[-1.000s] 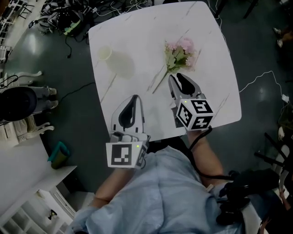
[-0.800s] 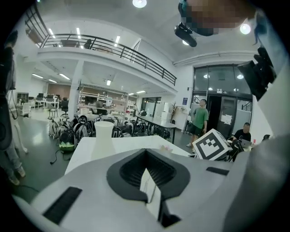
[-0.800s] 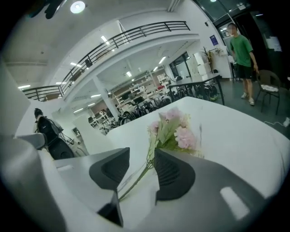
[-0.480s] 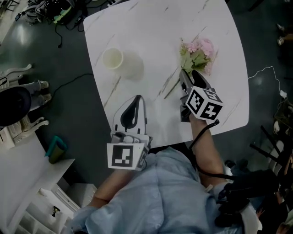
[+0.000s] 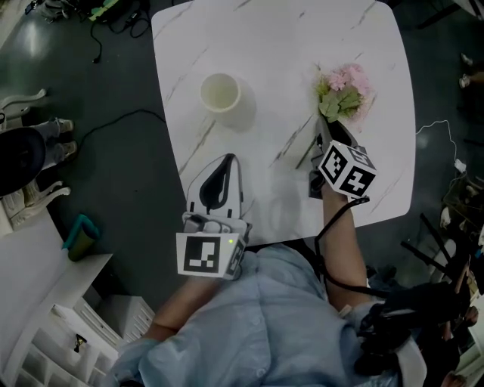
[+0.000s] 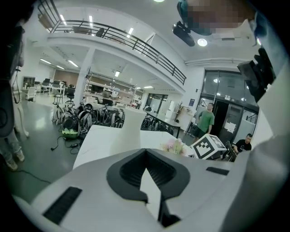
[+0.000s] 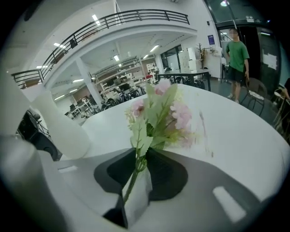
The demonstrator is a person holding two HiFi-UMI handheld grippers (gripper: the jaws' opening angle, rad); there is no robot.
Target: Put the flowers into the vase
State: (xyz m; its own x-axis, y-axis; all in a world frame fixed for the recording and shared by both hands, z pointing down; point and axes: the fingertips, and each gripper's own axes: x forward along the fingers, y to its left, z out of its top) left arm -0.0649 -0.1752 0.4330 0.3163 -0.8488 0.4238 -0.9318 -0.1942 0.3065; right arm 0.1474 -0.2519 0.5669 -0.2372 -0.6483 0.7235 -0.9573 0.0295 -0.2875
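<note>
Nearest the camera in the head view is the person's light blue shirt [image 5: 249, 317].

The left gripper [image 5: 226, 157] hangs over the near edge of the white marble table [image 5: 287, 45]. Its marker cube [image 5: 206, 255] is close to the body. In the left gripper view its jaws meet at the tips [image 6: 146, 150], and nothing is between them.

The right gripper [image 5: 321, 136] is further in, towards the table's right side, and is tilted down at the tabletop. Its marker cube [image 5: 348, 168] faces up. In the right gripper view the jaws [image 7: 138, 155] are closing on the flowers [image 7: 158, 113]. The green stem runs down the gap between the pads, and the stem and lower leaves fill the gap at the tips.

In the head view the flowers [image 5: 344, 89] lie on the table just beyond the right gripper. The pink heads and green leaves point away from the person.

The vase [image 5: 221, 92] is white and stands upright on the left half of the table with its mouth open. It is empty and well apart from the flowers. The left gripper view shows it as a pale column [image 6: 129, 129] ahead of the jaws.

Beyond the table's far left corner, cables [image 5: 113, 9] lie on the dark floor.
</note>
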